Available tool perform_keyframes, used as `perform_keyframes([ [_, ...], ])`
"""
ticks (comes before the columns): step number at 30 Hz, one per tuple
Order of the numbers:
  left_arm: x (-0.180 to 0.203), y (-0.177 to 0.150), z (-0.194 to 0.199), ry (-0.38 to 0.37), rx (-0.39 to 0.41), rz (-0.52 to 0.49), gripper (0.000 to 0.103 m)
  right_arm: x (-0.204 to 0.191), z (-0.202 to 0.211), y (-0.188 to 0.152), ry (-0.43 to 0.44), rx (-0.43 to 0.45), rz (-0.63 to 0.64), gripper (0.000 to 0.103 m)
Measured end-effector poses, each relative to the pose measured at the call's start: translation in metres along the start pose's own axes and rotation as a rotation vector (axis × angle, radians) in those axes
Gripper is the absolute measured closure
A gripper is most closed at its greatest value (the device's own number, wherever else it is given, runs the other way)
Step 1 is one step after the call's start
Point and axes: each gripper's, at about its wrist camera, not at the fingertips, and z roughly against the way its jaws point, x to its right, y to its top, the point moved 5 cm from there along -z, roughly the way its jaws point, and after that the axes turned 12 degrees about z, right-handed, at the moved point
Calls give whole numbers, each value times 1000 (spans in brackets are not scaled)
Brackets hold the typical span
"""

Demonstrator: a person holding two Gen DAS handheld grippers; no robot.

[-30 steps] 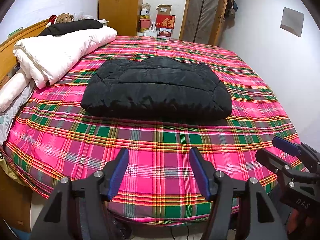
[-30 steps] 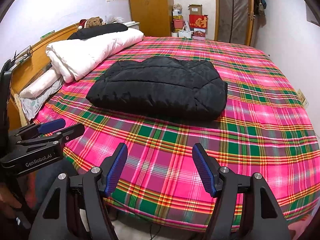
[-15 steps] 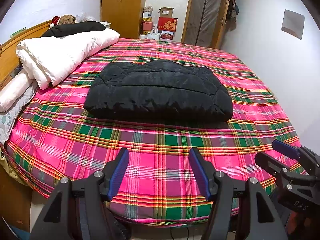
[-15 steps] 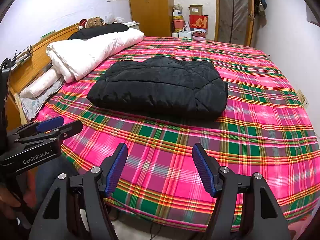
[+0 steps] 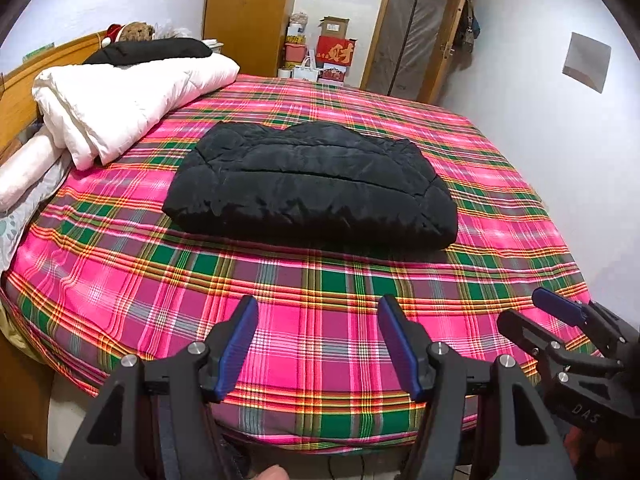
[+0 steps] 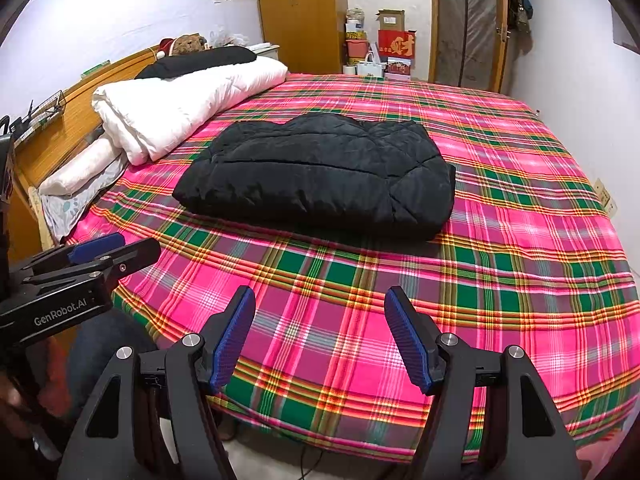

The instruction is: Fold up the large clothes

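Ahead of both jaws, my folded jacket [image 5: 312,188] on the bed [image 5: 280,304].
Left gripper [image 5: 318,340] and right gripper [image 6: 320,338]: jaws wide, holding nothing.

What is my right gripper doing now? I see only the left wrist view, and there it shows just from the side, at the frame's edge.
Observer: The right gripper is open and empty, over the plaid sheet, short of the folded black jacket.
Operator: Is anything on the wall right of the bed?
Observer: Yes, what looks like a wall socket, low, near the sheet's edge.
Operator: And the headboard?
Observer: A wire rack sits at the near end of the headboard.
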Motion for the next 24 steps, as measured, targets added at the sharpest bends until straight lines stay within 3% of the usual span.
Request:
perform_keyframes([
  [24, 1, 0, -1, 44, 16, -8, 39, 1, -2, 0, -8, -5, -8, 36],
])
